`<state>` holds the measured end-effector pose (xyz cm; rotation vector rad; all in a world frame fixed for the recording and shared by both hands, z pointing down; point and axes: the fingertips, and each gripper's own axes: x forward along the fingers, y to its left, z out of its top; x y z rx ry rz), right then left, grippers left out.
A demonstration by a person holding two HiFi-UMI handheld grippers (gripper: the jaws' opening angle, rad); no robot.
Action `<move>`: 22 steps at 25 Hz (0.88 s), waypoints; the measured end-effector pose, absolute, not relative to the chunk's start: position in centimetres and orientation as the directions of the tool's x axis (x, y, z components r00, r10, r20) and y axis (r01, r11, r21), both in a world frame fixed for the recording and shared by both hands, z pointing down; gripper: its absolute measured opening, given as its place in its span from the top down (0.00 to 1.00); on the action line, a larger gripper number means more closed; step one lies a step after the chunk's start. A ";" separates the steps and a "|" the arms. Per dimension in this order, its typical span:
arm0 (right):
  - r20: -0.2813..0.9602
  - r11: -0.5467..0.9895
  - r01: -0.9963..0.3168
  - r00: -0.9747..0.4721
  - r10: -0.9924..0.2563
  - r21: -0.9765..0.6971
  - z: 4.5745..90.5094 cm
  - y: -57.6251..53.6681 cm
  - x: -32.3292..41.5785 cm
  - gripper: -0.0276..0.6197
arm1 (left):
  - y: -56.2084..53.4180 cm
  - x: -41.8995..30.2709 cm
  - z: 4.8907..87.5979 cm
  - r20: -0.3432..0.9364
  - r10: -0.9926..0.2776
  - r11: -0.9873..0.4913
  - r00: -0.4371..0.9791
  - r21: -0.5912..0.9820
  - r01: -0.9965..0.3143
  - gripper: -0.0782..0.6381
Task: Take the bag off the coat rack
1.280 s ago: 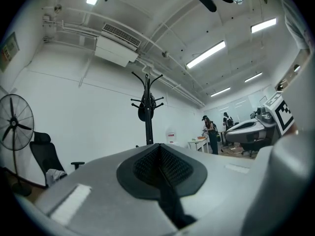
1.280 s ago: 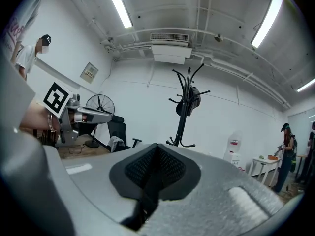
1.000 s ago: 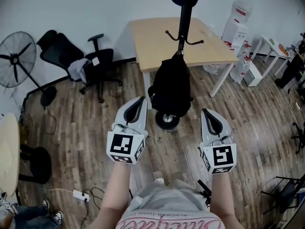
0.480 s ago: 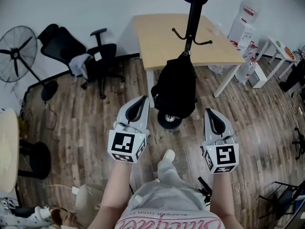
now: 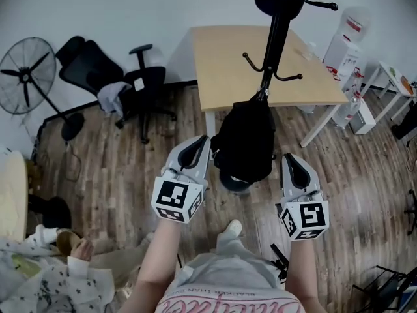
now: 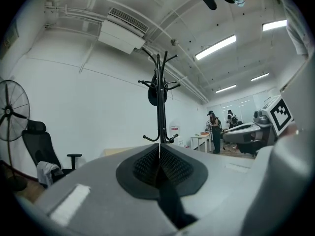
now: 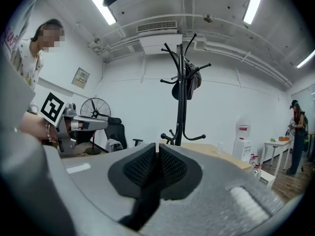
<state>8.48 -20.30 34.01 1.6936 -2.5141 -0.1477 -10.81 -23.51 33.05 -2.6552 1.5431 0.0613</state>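
Coat rack [image 5: 277, 38] at upper centre of the head view; black bag [image 5: 246, 139] hangs from a low hook, long axis vertical, mid-frame, ahead of and between both grippers. Left gripper [image 5: 193, 150] looks slightly nearer, jaws pressed together, empty. Right gripper [image 5: 292, 165] jaws opening, nothing between them.

Matt black cloth bag [image 5: 246, 142], black metal coat rack [image 5: 279, 34], wood-plank floor [image 5: 111, 171]

Head view looks steeply down from above onto the floor [image 5: 111, 175], coat rack [image 5: 277, 44] close ahead. Left gripper view and right gripper view sit low, tilted up toward the ceiling [image 6: 206, 23]. All three share the coat rack and the fan [image 5: 26, 77].
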 end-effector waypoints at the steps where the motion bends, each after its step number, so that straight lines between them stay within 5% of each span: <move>1: 0.034 0.377 -0.917 -0.376 -0.926 0.132 34.1 -21.2 8.7 0.92 | -24.3 -10.6 33.1 -0.068 -0.864 -0.497 0.498 -0.038 -0.867 0.85; 11: 0.063 0.421 -0.903 -0.417 -0.907 0.087 35.4 -29.0 10.2 0.66 | -31.9 -7.9 34.1 -0.031 -0.839 -0.544 0.544 -0.016 -0.839 0.71; 15: 0.094 0.446 -0.892 -0.439 -0.893 0.074 36.6 -31.8 9.6 0.51 | -34.7 -7.6 35.6 0.000 -0.819 -0.574 0.574 -0.006 -0.819 0.56; 22: 0.146 0.452 -0.891 -0.443 -0.884 0.036 38.6 -34.1 10.4 0.50 | -36.8 -6.6 38.0 0.073 -0.815 -0.577 0.575 -0.006 -0.817 0.50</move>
